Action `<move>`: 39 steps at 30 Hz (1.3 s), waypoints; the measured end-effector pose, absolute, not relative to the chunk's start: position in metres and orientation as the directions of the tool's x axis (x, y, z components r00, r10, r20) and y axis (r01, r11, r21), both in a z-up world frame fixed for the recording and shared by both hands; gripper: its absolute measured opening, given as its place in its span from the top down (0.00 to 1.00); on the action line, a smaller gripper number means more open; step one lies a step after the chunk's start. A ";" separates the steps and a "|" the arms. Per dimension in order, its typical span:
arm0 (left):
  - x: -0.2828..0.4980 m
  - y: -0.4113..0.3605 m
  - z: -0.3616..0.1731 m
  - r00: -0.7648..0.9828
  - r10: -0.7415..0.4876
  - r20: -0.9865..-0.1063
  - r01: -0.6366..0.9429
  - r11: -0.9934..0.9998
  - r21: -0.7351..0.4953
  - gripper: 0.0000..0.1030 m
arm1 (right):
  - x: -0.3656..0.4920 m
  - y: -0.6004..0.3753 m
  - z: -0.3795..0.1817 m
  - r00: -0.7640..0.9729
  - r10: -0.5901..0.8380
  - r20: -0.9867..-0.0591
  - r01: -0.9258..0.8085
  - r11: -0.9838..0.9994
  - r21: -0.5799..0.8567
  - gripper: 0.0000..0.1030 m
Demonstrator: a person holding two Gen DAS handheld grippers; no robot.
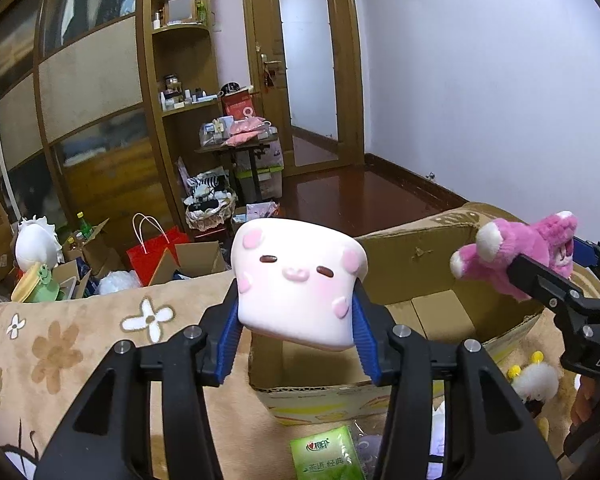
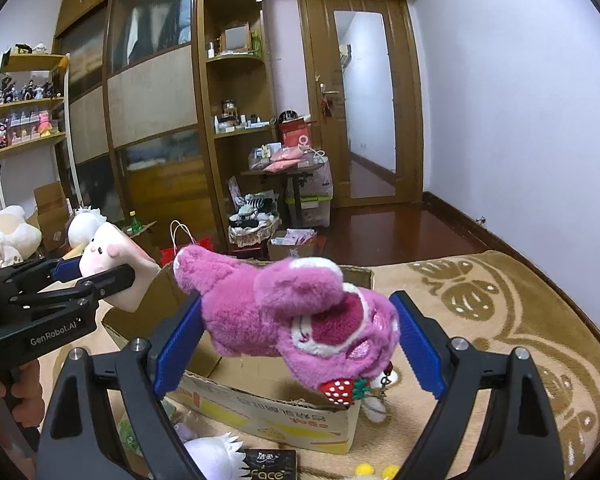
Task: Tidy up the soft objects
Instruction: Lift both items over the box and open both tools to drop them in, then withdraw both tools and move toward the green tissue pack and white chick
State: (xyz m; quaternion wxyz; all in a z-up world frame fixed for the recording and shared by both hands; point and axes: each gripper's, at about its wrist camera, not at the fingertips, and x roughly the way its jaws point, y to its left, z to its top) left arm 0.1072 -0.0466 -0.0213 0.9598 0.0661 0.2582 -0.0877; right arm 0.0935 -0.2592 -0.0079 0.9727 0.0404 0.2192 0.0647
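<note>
marshmallow plush [image 1: 300,280] sits pinched between the left gripper [image 1: 296,336] jaws, above the open cardboard box [image 1: 432,280]. pink bear plush [image 2: 296,320] hangs clamped between the right gripper [image 2: 300,344] jaws; only the right view shows its strawberry charm [image 2: 342,390].

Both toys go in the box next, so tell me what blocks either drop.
Nothing visible does. The marshmallow and pink bear hang over the box, whose top is open and floor bare.

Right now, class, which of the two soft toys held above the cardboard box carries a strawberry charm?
The fluffy pink plush bear; the smooth white marshmallow-shaped toy has none.
</note>
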 end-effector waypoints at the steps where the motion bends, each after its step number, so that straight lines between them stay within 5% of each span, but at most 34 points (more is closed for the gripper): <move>1: 0.108 -0.048 -0.022 0.848 -0.138 -0.512 0.207 0.975 0.080 0.53 | 0.095 -0.259 -0.009 0.894 0.145 -0.424 -0.109 0.988 0.109 0.08; 22: 0.126 -0.061 -0.043 0.782 -0.137 -0.608 0.227 0.971 0.074 0.41 | 0.117 -0.257 -0.028 0.858 0.174 -0.483 -0.137 0.984 0.111 0.07; 39: 0.125 -0.047 -0.036 0.766 -0.108 -0.633 0.190 0.980 0.063 0.10 | 0.104 -0.258 -0.027 0.854 0.175 -0.490 -0.135 0.984 0.115 0.00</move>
